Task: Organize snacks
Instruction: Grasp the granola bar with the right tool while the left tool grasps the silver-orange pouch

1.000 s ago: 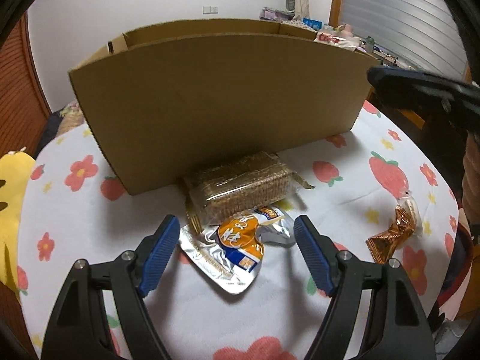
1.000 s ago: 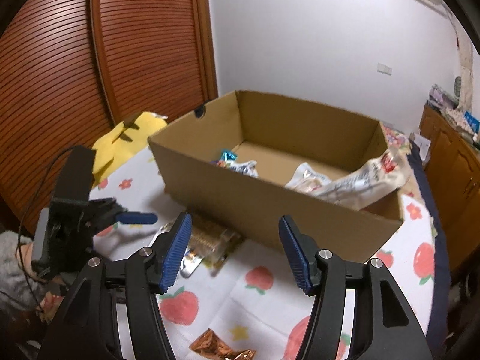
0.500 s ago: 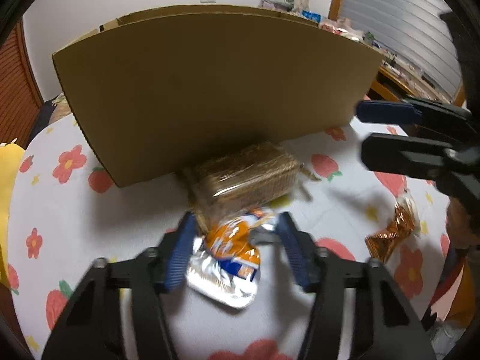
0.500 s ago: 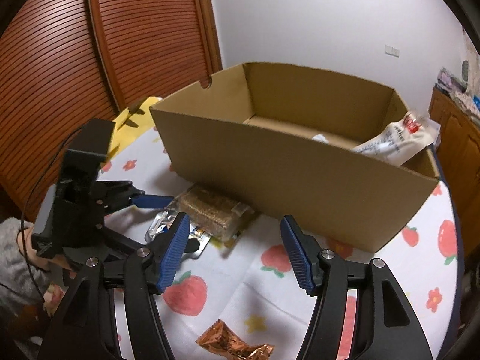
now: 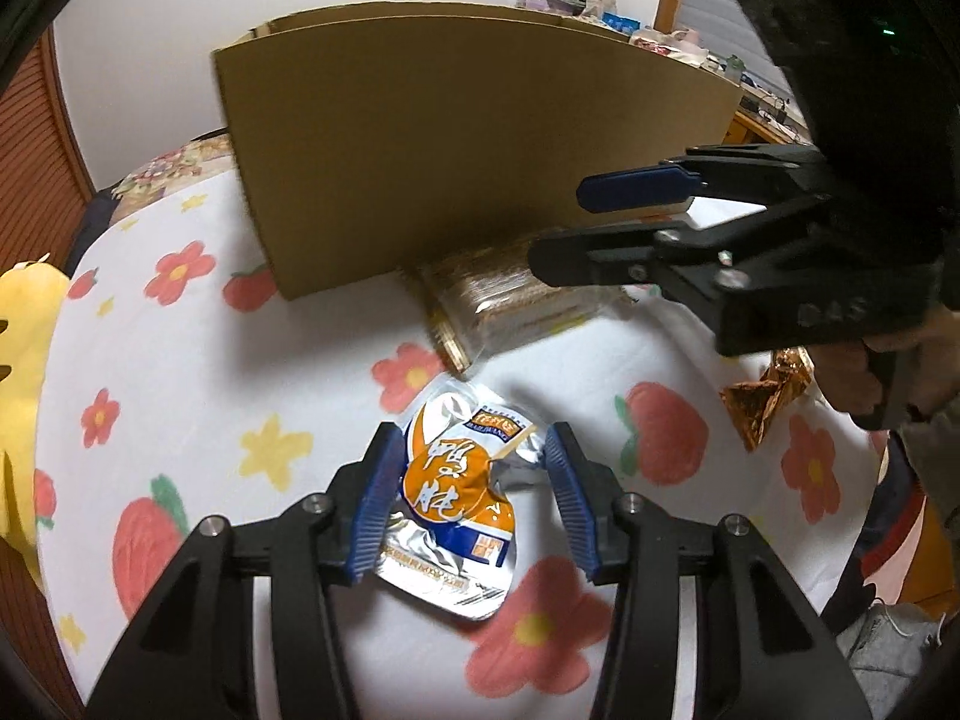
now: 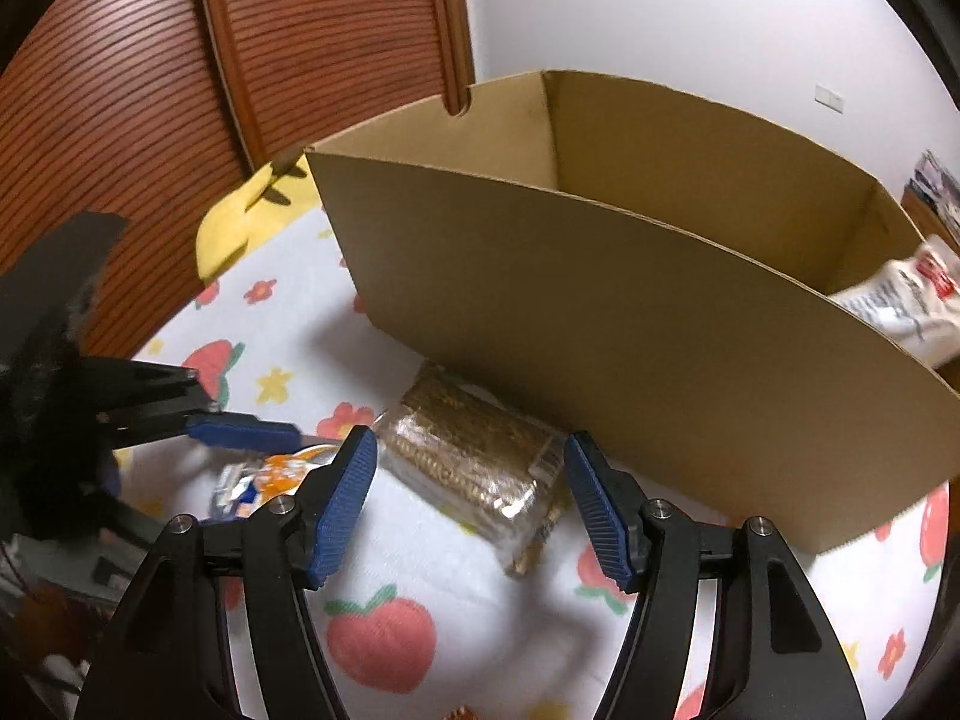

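**Foil pouch pinched, wafer pack straddled**

Where the orange-and-silver foil pouch (image 5: pixel 459 504) lies crumpled on the flowered surface (image 5: pixel 198 372), the left tool (image 5: pixel 474 501) pinches it, its jaws having just been closing. Just beyond, the clear wafer pack (image 6: pixel 474 468) lies against the cardboard box (image 6: pixel 630 324); the right tool (image 6: pixel 471 507) stands spread around it, not touching. A copper wrapper (image 5: pixel 765 405) lies apart.

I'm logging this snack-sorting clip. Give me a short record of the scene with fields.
surface: floral tablecloth
container: cardboard box, open top, a white bag inside
left tool: jaws have just been closing, clamped on the orange foil pouch
right tool: open, straddling the clear biscuit pack by the box wall
loose: copper-foil snack on the cloth
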`<state>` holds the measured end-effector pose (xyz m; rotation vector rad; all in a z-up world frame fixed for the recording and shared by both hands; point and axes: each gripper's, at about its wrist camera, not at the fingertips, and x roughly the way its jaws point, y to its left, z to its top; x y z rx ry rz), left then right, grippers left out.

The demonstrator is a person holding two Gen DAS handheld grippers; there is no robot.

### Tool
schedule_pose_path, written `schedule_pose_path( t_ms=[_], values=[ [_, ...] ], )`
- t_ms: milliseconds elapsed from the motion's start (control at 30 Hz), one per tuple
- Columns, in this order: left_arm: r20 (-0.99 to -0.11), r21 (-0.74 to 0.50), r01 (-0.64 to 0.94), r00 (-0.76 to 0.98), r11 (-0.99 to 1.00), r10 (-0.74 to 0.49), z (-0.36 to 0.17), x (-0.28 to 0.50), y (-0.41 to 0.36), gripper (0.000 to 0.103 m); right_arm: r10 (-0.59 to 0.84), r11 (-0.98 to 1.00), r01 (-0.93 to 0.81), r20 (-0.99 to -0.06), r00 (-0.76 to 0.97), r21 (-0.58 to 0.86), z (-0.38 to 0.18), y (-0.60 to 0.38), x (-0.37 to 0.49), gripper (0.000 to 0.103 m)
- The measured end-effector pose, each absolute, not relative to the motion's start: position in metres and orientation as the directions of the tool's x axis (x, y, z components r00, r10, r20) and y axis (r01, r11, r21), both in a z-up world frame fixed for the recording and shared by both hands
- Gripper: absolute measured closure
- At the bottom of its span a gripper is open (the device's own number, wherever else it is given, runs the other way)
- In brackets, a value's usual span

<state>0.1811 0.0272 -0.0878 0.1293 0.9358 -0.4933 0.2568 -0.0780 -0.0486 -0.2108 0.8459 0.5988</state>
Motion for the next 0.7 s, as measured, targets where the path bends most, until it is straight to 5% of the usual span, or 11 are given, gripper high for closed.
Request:
schedule_pose_path(
  t_ms=[700],
  values=[
    [-0.775,-0.152,0.427,0.508,0.891,-0.376,-0.085,0.172,0.051,0.055,0.338,0.749,-0.662,-0.870,0.359,0.017,-0.086,-0.046,0.272,0.030]
  ],
)
